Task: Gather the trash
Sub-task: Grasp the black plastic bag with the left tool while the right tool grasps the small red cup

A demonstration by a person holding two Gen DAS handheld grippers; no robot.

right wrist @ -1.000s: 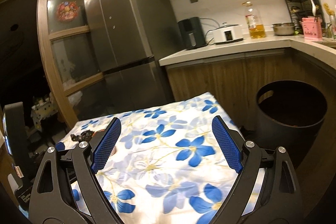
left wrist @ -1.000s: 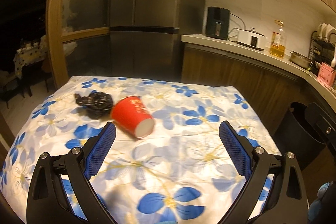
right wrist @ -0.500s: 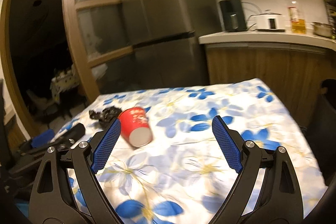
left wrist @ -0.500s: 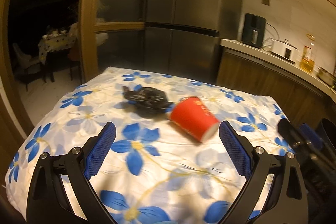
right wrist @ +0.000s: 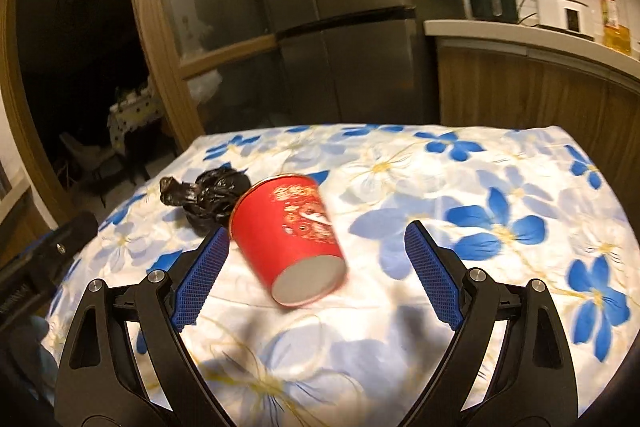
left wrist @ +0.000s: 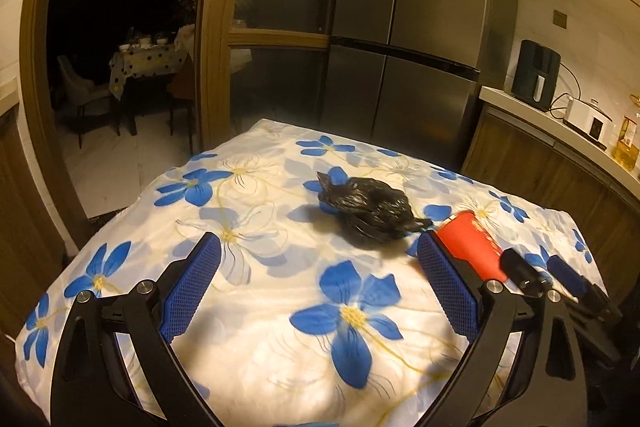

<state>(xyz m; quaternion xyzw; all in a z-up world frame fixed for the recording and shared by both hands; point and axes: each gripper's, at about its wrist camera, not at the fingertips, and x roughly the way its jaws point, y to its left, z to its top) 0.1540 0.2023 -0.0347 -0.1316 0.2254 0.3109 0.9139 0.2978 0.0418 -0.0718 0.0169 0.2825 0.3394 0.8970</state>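
Where the left claw (left wrist: 318, 281) looks across the worktop (left wrist: 256, 355), its right finger (left wrist: 448, 287) hides the near part of the red cup (left wrist: 474, 247), and the right claw's dark tip (left wrist: 524, 273) covers more of it, so only a band of red wall shows. From the right wrist view the cup (right wrist: 290, 237) is seen whole: a tapered paper shape lying on its side, grey flat base turned toward the camera, printed pattern on its wall, its mouth facing away so the inside cannot be seen. Just behind it to the left lies a crumpled black plastic bag (right wrist: 208, 197), glossy and knotted; what it holds is hidden. Both claws are spread wide and grip nothing; the right claw (right wrist: 316, 277) has the cup between its blue textured fingers (right wrist: 200, 279), apparently untouched. A floral cloth (right wrist: 500, 211), white with blue flowers, covers the worktop, its near edge cut off.
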